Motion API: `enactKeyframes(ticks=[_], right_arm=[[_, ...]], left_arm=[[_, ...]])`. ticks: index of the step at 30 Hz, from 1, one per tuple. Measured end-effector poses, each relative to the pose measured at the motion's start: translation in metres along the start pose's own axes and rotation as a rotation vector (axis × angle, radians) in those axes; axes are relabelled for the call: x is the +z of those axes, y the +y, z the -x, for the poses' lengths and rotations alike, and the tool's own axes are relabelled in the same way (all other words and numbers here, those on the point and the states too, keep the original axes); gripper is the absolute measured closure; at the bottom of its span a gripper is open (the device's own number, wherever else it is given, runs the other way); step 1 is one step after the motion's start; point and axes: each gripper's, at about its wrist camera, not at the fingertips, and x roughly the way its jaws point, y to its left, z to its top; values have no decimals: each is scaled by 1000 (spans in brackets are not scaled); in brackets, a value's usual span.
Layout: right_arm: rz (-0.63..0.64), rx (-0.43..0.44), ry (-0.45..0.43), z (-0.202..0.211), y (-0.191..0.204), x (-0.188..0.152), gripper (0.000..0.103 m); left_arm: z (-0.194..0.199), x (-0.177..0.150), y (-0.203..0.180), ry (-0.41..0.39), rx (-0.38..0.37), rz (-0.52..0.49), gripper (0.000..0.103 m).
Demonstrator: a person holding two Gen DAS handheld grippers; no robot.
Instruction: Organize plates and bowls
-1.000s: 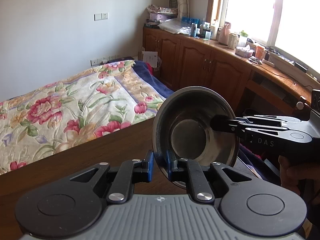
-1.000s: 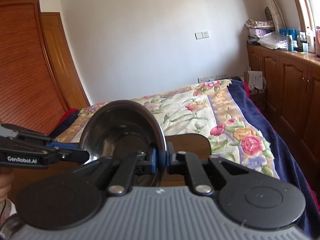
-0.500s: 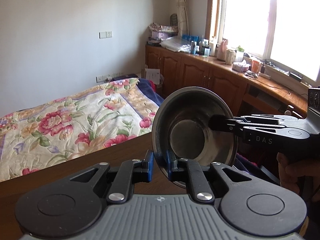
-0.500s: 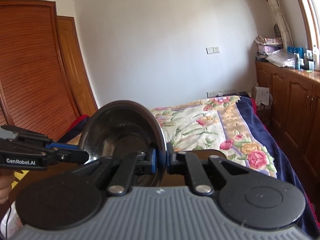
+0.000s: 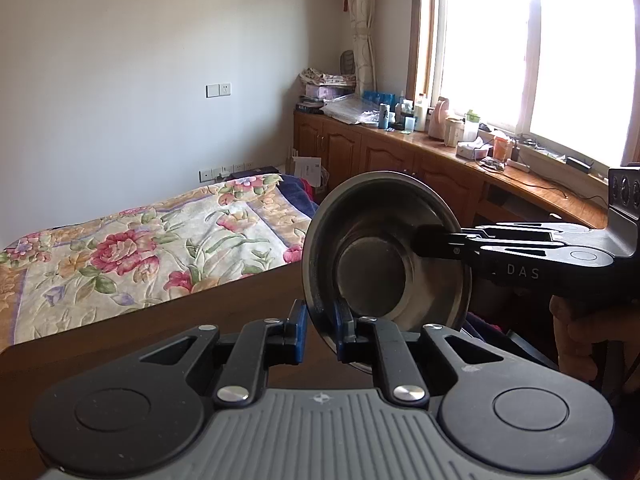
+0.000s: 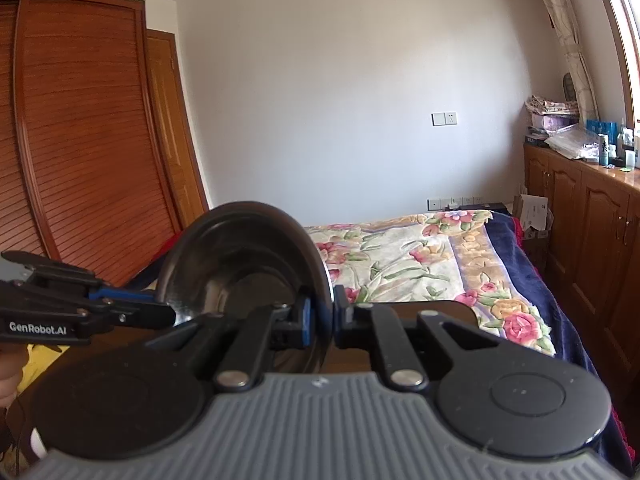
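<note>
Above the brown wooden table, a steel bowl is held up on edge, open side toward the left wrist camera, off the surface. Left gripper is nearly closed, blue pads pinching the bowl's lower rim, one finger inside, one outside. Right gripper comes in from the right side of that view, black fingers clamped on the bowl's right rim; "DAS" is printed on its body. A hand shows below it, partly cut off.

Right wrist view: same bowl seen dark and on edge, rim caught between the right gripper pads, narrow gap filled by the rim. Left gripper reaches in from the left, marked "GenRobot.AI", its tip on the bowl's left rim. So both grippers grip one bowl, on different parts of the rim.

Background: bed with a floral cover beyond the table, white wall with a switch plate, wooden cabinets under a bright window, counter crowded with bottles and boxes. Slatted wooden wardrobe doors fill the left of the right wrist view. Plates not visible in either view.
</note>
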Motion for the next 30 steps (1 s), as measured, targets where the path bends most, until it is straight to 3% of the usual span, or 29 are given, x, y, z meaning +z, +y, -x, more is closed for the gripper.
enactKeyframes(ticks=[9,21,30], right_arm=[[18,24,16,11,21,-14,90],[-15,59,94,17,36,-60,90],[-54,99,95,20,42,-83,90]], left_arm=[[32,-31,0,-14,-4,23,88],[40,-89,-1,38,0,77,88],[48,-117,0,42,15,116,88]])
